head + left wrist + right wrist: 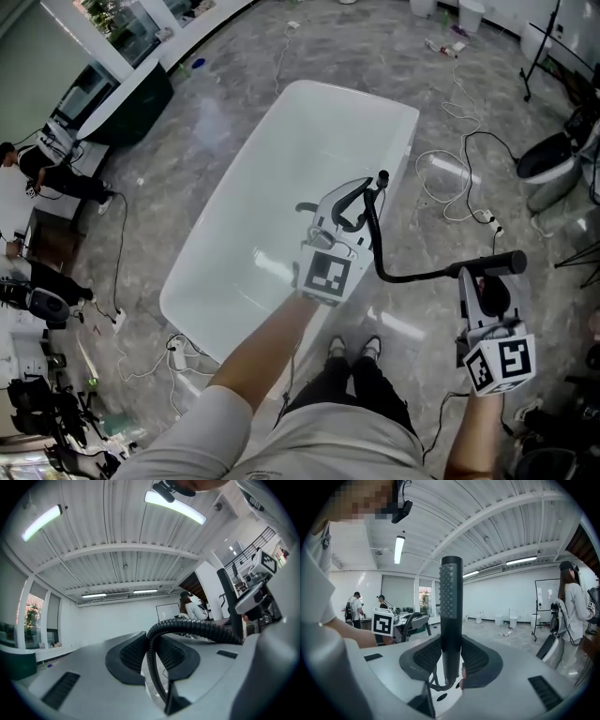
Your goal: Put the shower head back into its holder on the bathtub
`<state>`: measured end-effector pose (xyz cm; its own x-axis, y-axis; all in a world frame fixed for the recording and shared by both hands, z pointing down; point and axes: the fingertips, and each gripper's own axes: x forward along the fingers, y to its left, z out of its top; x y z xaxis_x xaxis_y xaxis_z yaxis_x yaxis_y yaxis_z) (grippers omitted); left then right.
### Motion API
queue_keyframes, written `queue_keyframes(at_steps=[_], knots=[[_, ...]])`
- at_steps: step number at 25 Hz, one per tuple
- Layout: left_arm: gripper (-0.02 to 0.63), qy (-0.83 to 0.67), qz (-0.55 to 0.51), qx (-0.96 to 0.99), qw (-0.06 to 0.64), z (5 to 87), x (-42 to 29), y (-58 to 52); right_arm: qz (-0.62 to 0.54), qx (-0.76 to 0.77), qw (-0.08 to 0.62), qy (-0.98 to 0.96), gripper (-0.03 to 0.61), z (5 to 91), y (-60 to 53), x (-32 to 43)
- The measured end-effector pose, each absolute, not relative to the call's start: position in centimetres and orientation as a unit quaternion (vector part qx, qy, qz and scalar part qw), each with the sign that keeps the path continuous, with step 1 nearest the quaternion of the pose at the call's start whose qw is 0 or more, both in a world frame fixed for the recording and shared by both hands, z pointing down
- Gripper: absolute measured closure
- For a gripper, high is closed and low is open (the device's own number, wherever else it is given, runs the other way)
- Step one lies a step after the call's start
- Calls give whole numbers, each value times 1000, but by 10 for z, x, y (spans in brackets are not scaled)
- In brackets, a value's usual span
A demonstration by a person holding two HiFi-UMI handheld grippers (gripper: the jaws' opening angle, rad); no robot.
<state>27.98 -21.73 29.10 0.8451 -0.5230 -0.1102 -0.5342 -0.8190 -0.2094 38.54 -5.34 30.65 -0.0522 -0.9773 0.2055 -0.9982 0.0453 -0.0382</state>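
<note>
A white bathtub [281, 122] stands on the grey floor, seen in the head view. My left gripper [361, 202] hovers over the tub's near right rim, shut on the black ribbed hose [412, 277]; in the left gripper view the hose [187, 626] runs between the pads [133, 653]. The hose's far end rises to a small black fitting [382, 178] at the rim. To the right of the tub, my right gripper [483, 281] is shut on the black stick-shaped shower head [492, 263]. In the right gripper view the shower head [451, 616] stands upright between the jaws.
White and black cables [450, 178] loop over the floor right of the tub. A toilet [548, 159] and stands sit at the far right, a dark counter [131, 103] at the upper left. A person [572, 606] stands off to the right.
</note>
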Motion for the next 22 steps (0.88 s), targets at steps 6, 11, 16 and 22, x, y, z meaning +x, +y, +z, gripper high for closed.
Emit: queue_keyframes(at_steps=[6,11,16,22], knots=[[552,289,-5,-952,104,332,256,-228,93,683,73,-721,448,319,-62,367],[552,301,-31,-946,119,352,233,-237,96,677,76,-725,448,323,-69,348],[552,294,-64,-947,109,381,217,-233,100,678,78,-724,448,331,-71,339],[552,277,-100,-952,89,417,183,-207,103,691,76,-711,448,332,-71,335]])
